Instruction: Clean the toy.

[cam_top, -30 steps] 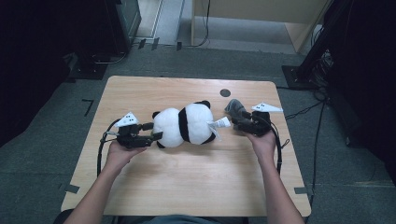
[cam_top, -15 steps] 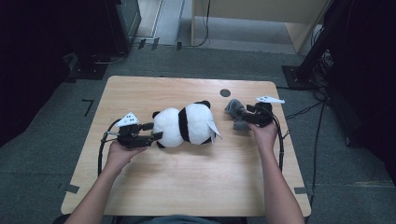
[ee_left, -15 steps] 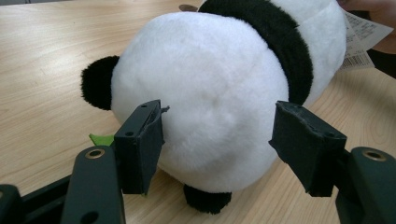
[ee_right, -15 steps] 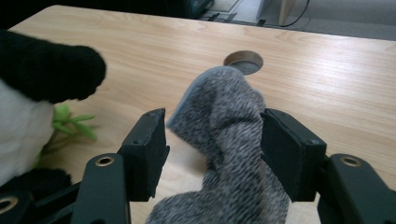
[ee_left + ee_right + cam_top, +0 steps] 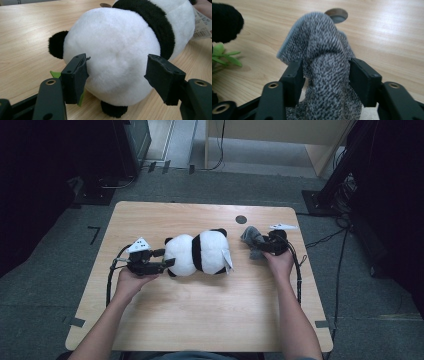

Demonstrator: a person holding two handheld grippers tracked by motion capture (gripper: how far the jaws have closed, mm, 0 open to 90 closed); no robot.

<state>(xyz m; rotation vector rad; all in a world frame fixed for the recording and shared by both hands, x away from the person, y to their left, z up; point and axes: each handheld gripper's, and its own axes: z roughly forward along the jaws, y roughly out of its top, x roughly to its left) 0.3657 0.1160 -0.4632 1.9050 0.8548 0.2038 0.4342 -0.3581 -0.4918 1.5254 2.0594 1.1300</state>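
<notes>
A: The plush panda (image 5: 197, 253) is noted lying mid-desk (image 5: 200, 320); soft, light, compressible. The left gripper (image 5: 117, 75) is held with fingers (image 5: 75, 77) apart around its white rump, not clamped.

B: The grey knit cloth (image 5: 324, 75) is pinched between the right gripper (image 5: 325, 80) fingers, right of the panda. Limp; bunched fabric is best gripped. A paper tag (image 5: 227, 260) and desk hole (image 5: 241, 219) are noted nearby.

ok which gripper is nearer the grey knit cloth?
Right. The right gripper has its fingers around the grey knit cloth; the left gripper is across the table, at the plush panda.
</notes>
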